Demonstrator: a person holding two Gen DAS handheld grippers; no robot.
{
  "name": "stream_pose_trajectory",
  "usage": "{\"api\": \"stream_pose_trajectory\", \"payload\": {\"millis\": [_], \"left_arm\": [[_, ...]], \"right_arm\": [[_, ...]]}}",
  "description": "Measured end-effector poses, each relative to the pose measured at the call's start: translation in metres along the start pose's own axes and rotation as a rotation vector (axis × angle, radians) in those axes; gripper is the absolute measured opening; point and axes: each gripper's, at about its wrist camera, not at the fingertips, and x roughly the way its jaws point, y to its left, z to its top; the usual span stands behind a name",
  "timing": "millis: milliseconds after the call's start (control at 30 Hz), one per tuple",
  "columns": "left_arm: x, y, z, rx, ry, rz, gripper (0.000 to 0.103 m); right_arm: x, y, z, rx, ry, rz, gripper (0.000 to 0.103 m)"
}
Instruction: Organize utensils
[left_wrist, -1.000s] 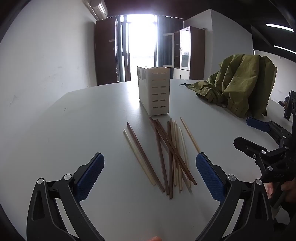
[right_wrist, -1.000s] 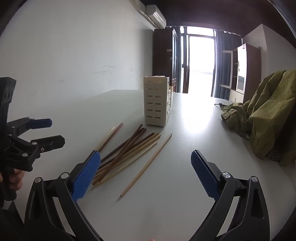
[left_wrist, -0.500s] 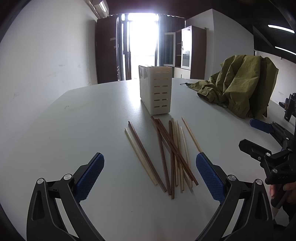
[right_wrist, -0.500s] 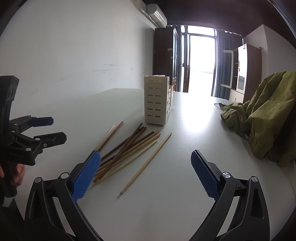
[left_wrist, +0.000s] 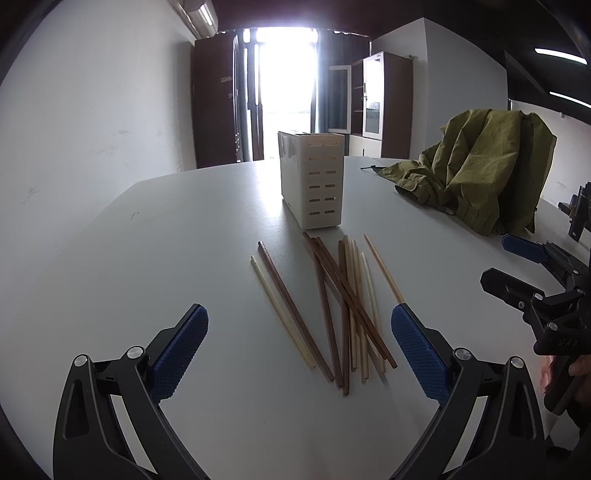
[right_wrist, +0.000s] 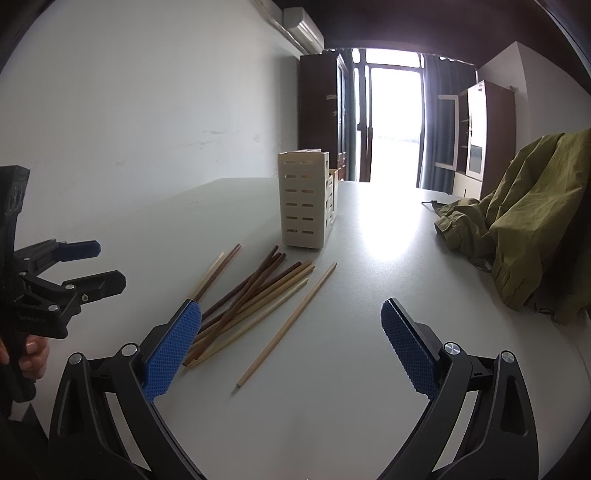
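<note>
Several chopsticks (left_wrist: 340, 302), dark brown and pale wood, lie in a loose pile on the white table (left_wrist: 184, 229). Behind them stands an upright cream slotted utensil holder (left_wrist: 314, 184). My left gripper (left_wrist: 299, 343) hovers open just in front of the pile with nothing between its blue pads. In the right wrist view the chopsticks (right_wrist: 255, 299) spread from the holder (right_wrist: 304, 205), one pale stick (right_wrist: 288, 325) lying apart. My right gripper (right_wrist: 291, 343) is open and empty above that stick's near end. Each gripper shows in the other's view: the right gripper (left_wrist: 517, 266), the left gripper (right_wrist: 88, 266).
An olive-green jacket (left_wrist: 480, 173) is heaped on the table's right side. A person's hand (right_wrist: 29, 354) holds the left gripper's handle. Dark cabinets and a bright doorway (left_wrist: 284, 96) stand beyond the table's far edge.
Both grippers have drifted slightly closer to the chopsticks; the holder and pile sit a little larger in both views. Neither gripper has changed its opening.
</note>
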Motion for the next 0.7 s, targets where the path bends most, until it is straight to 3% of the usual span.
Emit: {"api": "stream_pose_trajectory", "payload": {"millis": [700], "left_arm": [[0.0008,-0.0006,0.0000,0.005,0.006,0.010,0.097]], "right_arm": [[0.0010,-0.0055,0.0018,0.021,0.003,-0.022,0.099]]}}
